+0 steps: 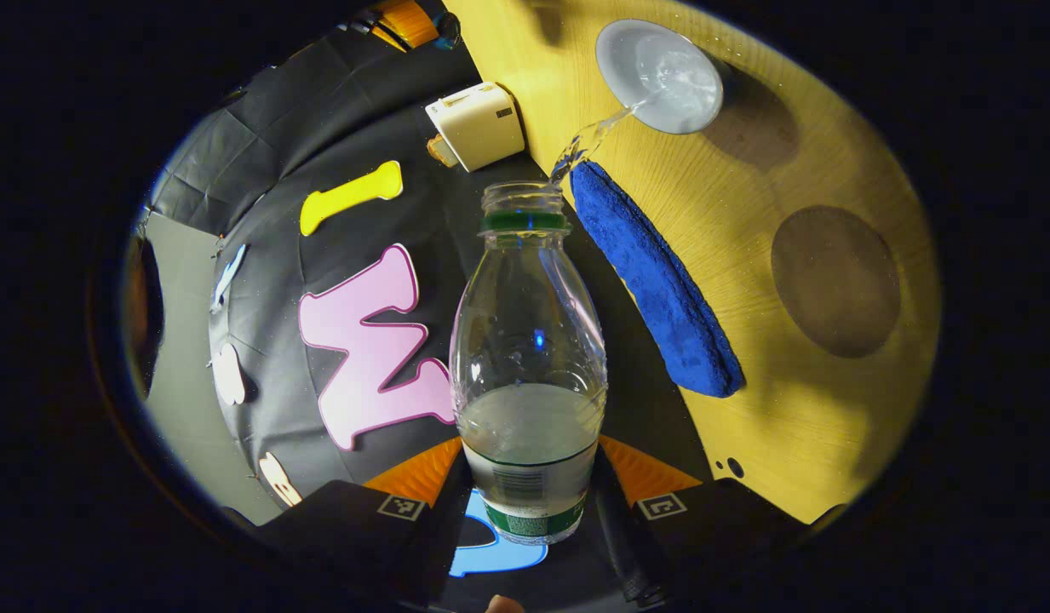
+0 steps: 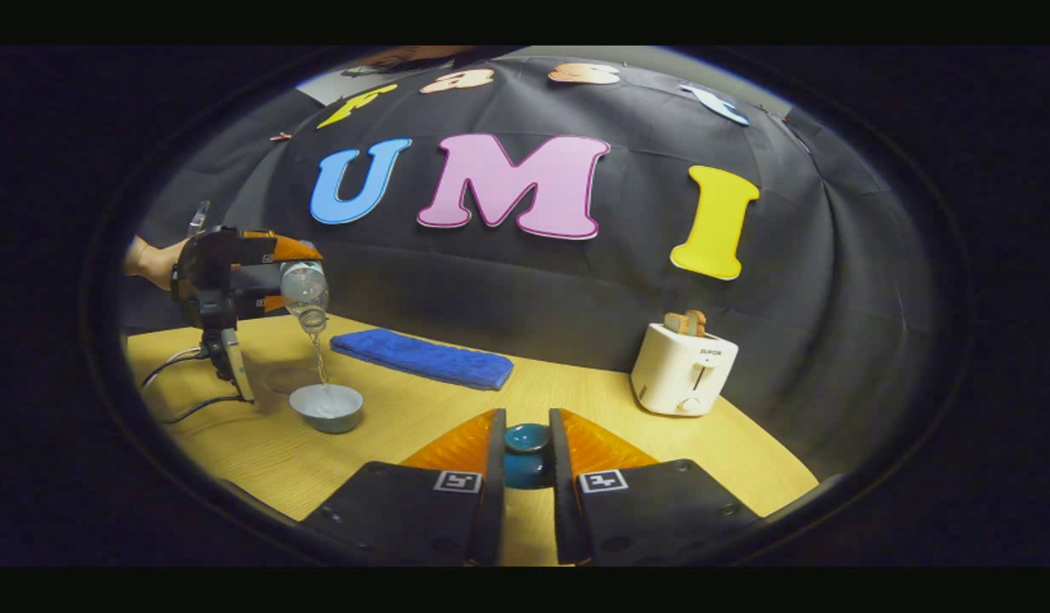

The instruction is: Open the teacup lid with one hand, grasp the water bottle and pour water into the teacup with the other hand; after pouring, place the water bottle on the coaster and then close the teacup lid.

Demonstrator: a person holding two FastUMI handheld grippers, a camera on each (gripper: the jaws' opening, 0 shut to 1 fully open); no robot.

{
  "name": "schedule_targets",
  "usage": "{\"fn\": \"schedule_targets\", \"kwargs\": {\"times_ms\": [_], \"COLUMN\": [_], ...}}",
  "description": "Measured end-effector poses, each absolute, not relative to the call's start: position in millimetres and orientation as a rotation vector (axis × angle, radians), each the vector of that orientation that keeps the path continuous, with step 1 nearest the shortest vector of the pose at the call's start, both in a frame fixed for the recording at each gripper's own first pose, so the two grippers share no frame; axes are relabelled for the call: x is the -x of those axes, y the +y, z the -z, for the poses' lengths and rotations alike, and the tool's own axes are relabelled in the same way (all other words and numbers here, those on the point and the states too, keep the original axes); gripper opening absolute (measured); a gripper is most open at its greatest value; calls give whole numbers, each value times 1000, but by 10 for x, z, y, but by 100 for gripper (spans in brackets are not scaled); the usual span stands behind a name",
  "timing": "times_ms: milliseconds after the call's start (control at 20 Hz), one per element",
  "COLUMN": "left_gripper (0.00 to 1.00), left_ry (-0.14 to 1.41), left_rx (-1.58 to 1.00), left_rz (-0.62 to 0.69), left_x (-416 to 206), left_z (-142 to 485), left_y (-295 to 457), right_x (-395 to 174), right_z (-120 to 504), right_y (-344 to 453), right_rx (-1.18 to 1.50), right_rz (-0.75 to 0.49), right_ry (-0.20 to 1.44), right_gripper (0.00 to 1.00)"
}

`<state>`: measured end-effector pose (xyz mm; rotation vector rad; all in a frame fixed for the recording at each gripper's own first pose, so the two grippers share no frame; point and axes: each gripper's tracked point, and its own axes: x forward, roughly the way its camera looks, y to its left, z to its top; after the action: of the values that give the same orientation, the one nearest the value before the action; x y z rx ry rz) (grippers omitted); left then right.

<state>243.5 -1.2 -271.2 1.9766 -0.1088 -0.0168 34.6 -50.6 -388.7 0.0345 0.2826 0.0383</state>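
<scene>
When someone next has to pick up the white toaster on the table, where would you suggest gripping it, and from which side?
Probably across the upper body of the toaster, coming down from above with one finger on each broad flat face. It stands upright, its narrow end with the lever faces the right gripper view, and toast pokes from the top, so stay off the slot.

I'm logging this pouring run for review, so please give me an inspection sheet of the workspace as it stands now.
Surface: wooden table, dry where visible.
Job's things: water bottle tilted, a stream running into the open teacup; teacup lid held off the cup; coaster bare.
Clutter: blue towel behind the cup; white toaster with toast in it.
Grippers: left hand-held gripper clamped on the bottle's lower body; right hand-held gripper closed on the lid's knob.
Cables: black cables trailing on the table below the left hand-held gripper.
Surroundings: black cloth wall behind the table.
</scene>
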Motion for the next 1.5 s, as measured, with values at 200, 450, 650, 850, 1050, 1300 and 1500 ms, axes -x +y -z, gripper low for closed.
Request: {"fn": "schedule_targets", "kwargs": {"times_ms": [200, 450, 650, 850, 1050, 1300, 1500], "left_gripper": [75, 75, 75, 75, 75, 75, 75], "left_ry": [-205, -299, -424, -502, -549, -542, -523], "left_rx": [-2013, -2052, -2053, -2090, -2105, -2118, -2113], "left_rz": [4, -10, -40, -57, -63, -47, -48], "left_x": [-2462, -2494, -2448, -2438, -2436, -2457, -2477], "left_z": [2550, 2354, 2126, 2019, 1983, 2036, 2070], "left_y": [-100, -183, -318, -402, -451, -475, -468], "right_x": [-354, -369, -366, -365, -363, -361, -362], "right_z": [3885, 3858, 3842, 3803, 3794, 3791, 3794], "right_y": [-497, -496, -494, -479, -476, -458, -451], "right_rx": [-36, -32, -23, -15, -12, -12, -11], "right_rz": [-38, -41, -42, -45, -48, -50, -50], "right_ry": [279, 273, 267, 258, 254, 254, 256], "right_gripper": [27, 27, 31, 27, 27, 27, 31]}}
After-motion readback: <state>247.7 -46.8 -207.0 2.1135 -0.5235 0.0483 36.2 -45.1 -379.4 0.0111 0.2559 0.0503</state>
